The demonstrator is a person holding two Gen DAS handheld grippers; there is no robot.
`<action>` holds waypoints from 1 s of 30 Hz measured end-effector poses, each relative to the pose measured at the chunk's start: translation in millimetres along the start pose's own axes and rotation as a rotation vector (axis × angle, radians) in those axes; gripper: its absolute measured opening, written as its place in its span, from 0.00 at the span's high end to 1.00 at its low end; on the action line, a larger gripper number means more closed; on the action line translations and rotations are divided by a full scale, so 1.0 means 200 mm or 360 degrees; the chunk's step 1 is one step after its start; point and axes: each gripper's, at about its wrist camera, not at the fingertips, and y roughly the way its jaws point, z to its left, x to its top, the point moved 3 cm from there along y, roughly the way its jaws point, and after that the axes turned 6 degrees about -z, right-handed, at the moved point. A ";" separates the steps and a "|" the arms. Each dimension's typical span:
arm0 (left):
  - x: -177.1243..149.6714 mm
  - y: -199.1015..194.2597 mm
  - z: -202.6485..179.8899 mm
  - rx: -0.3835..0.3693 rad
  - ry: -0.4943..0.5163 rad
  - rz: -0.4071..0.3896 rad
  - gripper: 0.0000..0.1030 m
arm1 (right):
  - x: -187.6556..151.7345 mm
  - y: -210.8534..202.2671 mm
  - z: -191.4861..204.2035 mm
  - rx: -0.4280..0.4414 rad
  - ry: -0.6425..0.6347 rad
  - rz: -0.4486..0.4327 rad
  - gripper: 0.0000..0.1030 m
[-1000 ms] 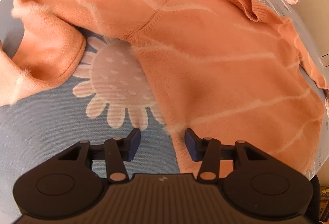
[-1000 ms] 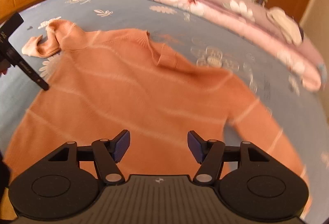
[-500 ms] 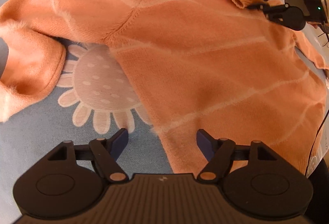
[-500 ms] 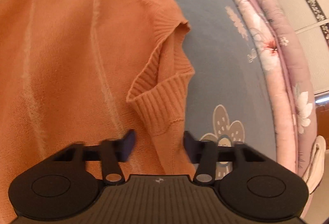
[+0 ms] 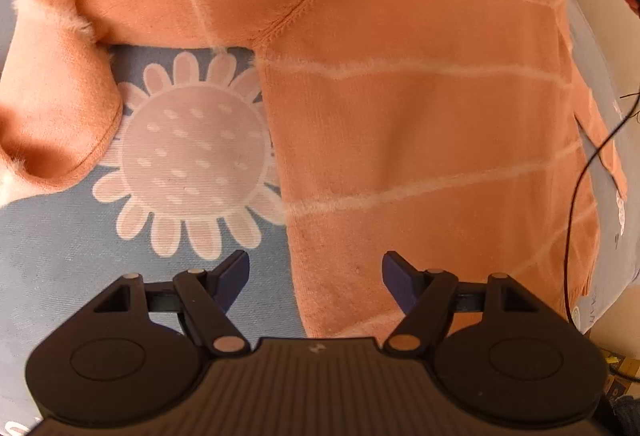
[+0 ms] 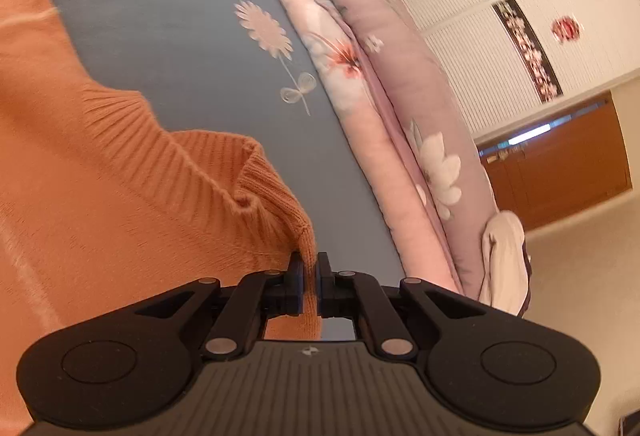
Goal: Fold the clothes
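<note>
On the bed (image 5: 60, 248), the left gripper (image 5: 316, 268) hovers with jaws wide over the side edge of the flat-lying orange sweater (image 5: 420, 136), while at its far collar (image 6: 224, 164) the right gripper (image 6: 308, 276) pinches the ribbed edge.

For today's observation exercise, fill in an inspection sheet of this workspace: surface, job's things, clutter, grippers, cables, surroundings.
Surface: blue bedsheet with flower print.
Job's things: orange sweater spread flat, one sleeve bent beside the body.
Clutter: rolled pink quilt along the bed's far edge.
Grippers: left gripper open above the sweater's side edge; right gripper shut on the ribbed collar.
Cables: black cable across the sweater's right edge.
Surroundings: white wardrobe, wooden door.
</note>
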 end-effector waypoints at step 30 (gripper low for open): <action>-0.40 0.09 0.06 -0.0163 -0.0692 0.0100 0.18 | -1.58 -0.93 0.49 0.0675 0.1833 0.0825 0.36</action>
